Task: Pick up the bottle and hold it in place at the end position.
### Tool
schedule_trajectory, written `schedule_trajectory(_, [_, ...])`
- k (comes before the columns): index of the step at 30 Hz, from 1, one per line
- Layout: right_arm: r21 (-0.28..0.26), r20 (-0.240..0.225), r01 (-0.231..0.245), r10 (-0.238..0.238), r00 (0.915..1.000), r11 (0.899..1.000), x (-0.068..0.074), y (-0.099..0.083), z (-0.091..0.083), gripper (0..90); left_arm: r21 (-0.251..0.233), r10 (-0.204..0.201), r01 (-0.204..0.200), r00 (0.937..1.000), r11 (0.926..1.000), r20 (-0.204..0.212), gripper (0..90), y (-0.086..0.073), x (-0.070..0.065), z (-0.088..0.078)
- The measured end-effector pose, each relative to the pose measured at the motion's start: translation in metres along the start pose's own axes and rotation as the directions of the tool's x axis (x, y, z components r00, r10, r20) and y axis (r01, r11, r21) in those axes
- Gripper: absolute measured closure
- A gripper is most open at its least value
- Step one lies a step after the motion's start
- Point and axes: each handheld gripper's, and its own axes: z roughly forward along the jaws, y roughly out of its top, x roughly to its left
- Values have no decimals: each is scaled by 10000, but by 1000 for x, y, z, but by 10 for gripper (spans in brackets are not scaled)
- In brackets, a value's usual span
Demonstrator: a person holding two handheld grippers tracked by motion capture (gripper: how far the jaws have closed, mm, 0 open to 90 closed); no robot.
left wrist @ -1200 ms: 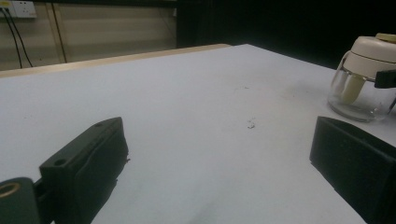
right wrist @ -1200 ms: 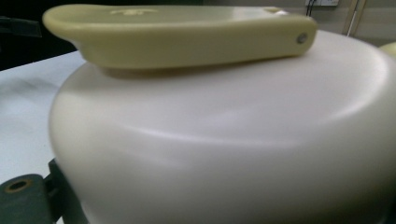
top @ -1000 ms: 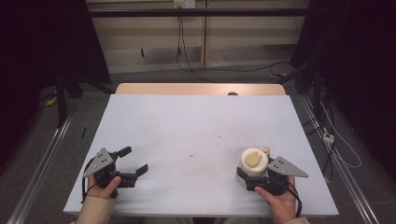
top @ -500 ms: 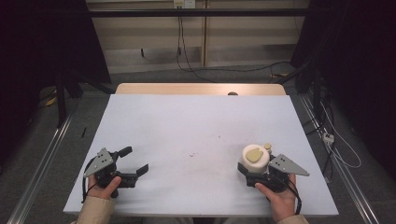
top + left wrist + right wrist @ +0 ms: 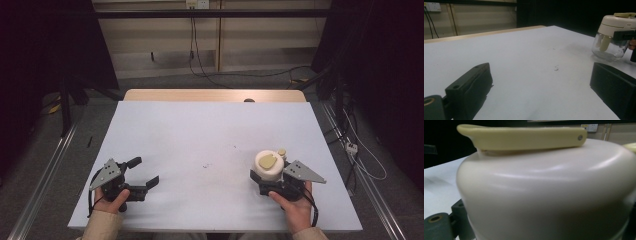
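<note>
High view: right gripper point(image 5: 265, 176) clamps cream-lidded clear jar point(image 5: 269, 166), pale paddle inside; left gripper point(image 5: 143, 173) jaws spread, empty.

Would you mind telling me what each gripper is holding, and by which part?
The right gripper clasps the chopper by its cream lid, just above the clear bowl. The left gripper is open and holds nothing.
</note>
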Motion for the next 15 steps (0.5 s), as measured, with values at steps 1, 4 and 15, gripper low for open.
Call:
schedule_trajectory(1, [-24,-19,-49,48,10000,10000,0,1,1,67,-18,8,-8,10000,10000,-16,35,0,0,0])
schedule_trajectory(4, [-61,-52,-121,121,9999,9999,0,2,4,67,-26,6,-6,10000,10000,-9,35,0,0,0])
schedule_trajectory(15, [28,-122,-10,10,9999,10000,1,6,13,67,-10,-5,5,10000,10000,2,35,0,0,-1])
